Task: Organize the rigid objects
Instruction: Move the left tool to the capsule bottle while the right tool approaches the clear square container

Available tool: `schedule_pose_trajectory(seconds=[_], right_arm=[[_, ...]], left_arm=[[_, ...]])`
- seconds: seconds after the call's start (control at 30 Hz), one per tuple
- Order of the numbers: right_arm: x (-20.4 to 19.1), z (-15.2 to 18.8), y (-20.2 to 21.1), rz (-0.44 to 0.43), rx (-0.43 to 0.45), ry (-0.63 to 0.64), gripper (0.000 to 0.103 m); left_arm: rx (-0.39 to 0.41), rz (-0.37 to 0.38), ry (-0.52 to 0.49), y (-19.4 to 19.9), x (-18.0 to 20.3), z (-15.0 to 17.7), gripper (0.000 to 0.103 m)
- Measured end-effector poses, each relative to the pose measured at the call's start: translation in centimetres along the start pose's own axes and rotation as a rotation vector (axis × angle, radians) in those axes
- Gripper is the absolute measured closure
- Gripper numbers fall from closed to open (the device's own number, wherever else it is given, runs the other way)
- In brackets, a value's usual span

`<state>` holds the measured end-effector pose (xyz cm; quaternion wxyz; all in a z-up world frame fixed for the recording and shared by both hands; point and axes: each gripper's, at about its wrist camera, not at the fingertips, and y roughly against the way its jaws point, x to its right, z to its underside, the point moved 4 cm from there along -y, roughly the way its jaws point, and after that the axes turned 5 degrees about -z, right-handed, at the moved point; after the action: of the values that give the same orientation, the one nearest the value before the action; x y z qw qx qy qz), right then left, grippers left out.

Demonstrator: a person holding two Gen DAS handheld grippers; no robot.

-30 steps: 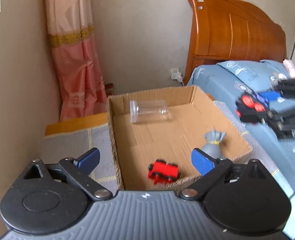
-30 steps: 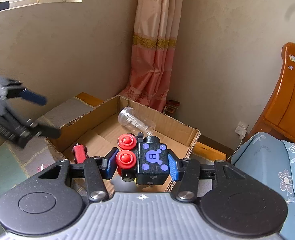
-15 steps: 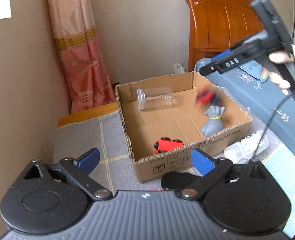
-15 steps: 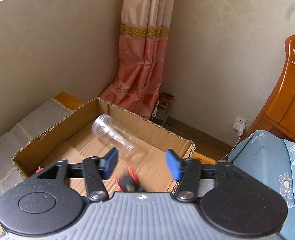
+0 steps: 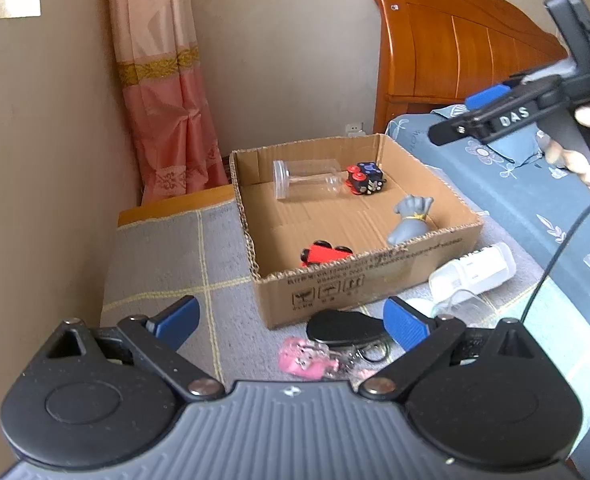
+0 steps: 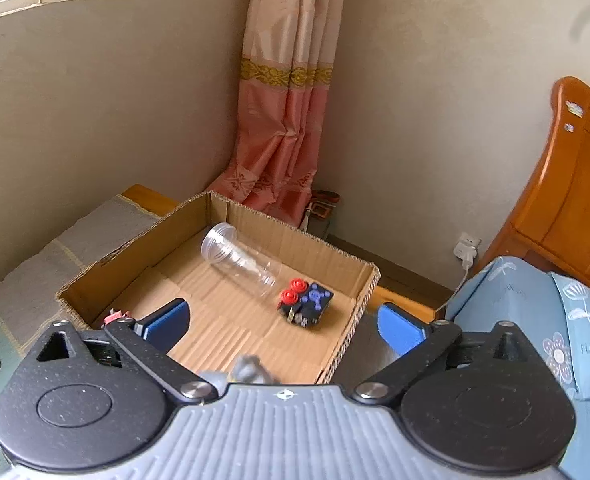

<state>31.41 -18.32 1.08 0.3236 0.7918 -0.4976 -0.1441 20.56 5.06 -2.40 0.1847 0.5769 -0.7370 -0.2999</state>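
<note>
Bedroom floor, grey mat (image 5: 163,264); left gripper (image 5: 291,320) wide open, empty, over black fob (image 5: 345,327) and pink charm (image 5: 305,361), white bottle (image 5: 473,274) beside, all unboxed; right gripper (image 6: 281,322) opening, empty; box (image 5: 359,280) holds red car (image 5: 325,254), grey figure (image 5: 409,220), cube (image 6: 307,304), jar (image 6: 241,258).

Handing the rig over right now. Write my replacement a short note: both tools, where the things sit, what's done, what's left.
Left tool: open, empty, above the black fob and pink keychain.
Right tool: jaws opening, nothing between them.
In the box: clear jar on its side, button cube beside it, grey toy, red car.
Left on the mat: fob, keychain, white bottle.
</note>
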Motion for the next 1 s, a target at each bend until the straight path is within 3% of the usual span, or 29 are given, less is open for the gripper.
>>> schedule_pose_trajectory(seconds=[0.47, 0.7, 1.0], right_arm=[[-4.5, 7.3, 2.3, 0.035, -0.057, -0.061, 0.000], [-7.3, 8.9, 1.3, 0.043, -0.075, -0.143, 0.000], [-10.0, 10.0, -2.1, 0.145, -0.130, -0.197, 0.000]], left_arm=[[-0.082, 0.041, 0.066, 0.6, 1.0, 5.0, 0.005], [-0.065, 0.023, 0.036, 0.8, 1.2, 7.2, 0.005], [-0.105, 0.026, 0.100, 0.5, -0.2, 9.1, 0.005]])
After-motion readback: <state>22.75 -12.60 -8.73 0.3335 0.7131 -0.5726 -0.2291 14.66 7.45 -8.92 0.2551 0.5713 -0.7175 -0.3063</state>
